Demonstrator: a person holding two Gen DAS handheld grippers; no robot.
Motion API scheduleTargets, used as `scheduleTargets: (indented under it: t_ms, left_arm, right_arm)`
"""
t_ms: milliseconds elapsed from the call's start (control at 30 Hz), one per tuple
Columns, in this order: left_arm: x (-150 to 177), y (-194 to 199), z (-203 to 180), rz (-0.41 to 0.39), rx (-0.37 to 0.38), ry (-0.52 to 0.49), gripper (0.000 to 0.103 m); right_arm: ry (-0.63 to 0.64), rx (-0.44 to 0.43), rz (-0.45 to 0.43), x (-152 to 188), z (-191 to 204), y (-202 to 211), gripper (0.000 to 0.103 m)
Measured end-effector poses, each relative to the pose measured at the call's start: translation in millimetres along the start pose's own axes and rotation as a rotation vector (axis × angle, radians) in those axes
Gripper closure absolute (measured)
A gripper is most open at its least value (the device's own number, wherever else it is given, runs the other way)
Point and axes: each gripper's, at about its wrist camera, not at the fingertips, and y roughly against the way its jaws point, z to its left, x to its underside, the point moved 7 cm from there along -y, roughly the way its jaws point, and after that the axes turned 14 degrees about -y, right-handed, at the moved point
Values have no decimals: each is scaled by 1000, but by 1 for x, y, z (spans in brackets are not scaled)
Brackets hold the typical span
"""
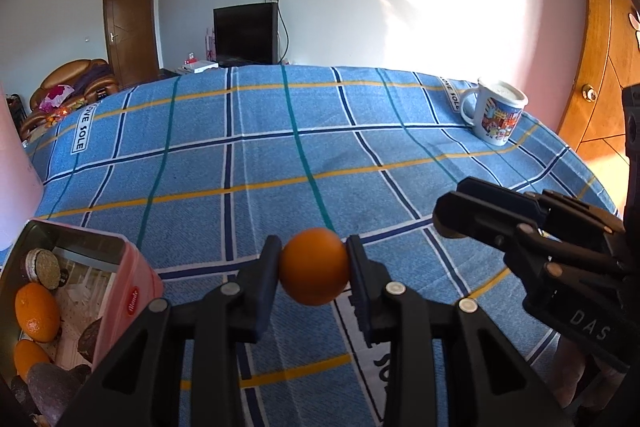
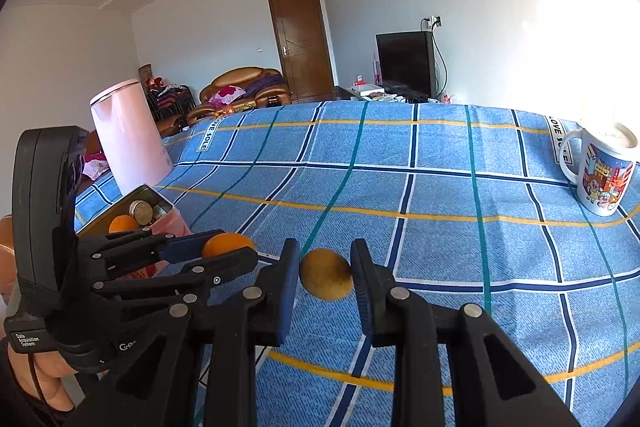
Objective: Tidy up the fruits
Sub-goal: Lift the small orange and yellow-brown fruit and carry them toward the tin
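A white-walled room holds a brown door [image 2: 302, 43], a dark television [image 2: 404, 61] on a low stand, and a brown leather sofa [image 2: 244, 87] piled with cloth. Sunlight falls bright on the right wall. In front lies a wide surface under a blue checked cloth [image 1: 280, 155] with yellow, teal and navy lines. A pale pink cylindrical container [image 2: 128, 135] stands at its left edge, and a printed mug [image 1: 496, 115] sits at the far right. Near the left edge rests an open pink tin [image 1: 116, 291] holding two oranges and some dark round pieces. The left gripper [image 1: 314, 267] is clamped on an orange [image 1: 314, 267], held just above the cloth, right of the tin. The right gripper [image 2: 326, 273] is closed on a duller yellow-brown fruit [image 2: 326, 273], low over the cloth, just beside the left one.
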Motion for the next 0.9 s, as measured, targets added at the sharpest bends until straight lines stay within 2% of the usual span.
scheduleTargets:
  t_ms: [467,900]
  left_arm:
    - [-5,19,-2,-89,-65,-28,69]
    - [-6,31,-4,-139,-94,-39,69]
  right_arm:
    - [18,-16,-62,-3,4,12,75]
    - [32,-19,-105,-4,7,21,75]
